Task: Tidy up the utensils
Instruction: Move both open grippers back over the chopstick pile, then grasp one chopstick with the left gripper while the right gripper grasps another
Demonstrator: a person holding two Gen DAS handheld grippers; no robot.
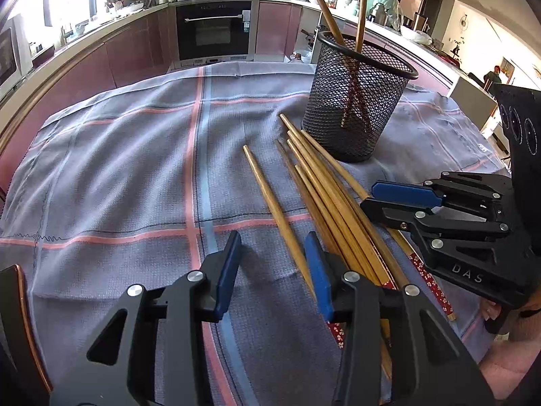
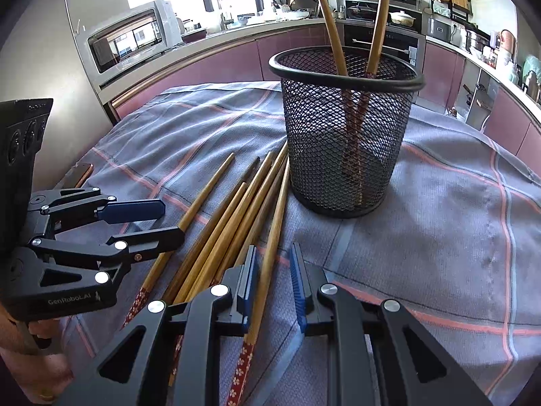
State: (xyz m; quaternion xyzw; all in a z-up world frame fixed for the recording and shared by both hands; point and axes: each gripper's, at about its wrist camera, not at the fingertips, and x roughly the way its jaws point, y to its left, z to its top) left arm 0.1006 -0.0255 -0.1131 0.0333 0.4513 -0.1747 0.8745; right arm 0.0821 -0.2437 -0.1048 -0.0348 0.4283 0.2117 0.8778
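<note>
Both your claws are spread wide: left claw (image 1: pixel 274 270) over one loose chopstick (image 1: pixel 275 215), right claw (image 2: pixel 274 287) straddling another chopstick (image 2: pixel 267 270). Two chopsticks stand in the mesh basket (image 2: pixel 341 135).

Smooth wooden chopsticks (image 2: pixel 233 216) lie on matt woven cloth (image 2: pixel 456 237) beside a black wire-mesh metal cup (image 2: pixel 341 142).

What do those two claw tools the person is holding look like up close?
Both are black plastic linkages with triangular cut-outs, silver round pivot pins and flat blue pads lining the jaws. The left gripper carries white lettering reading GenRobot.AI; the right gripper shows the letters DAS. No cables are visible.
</note>
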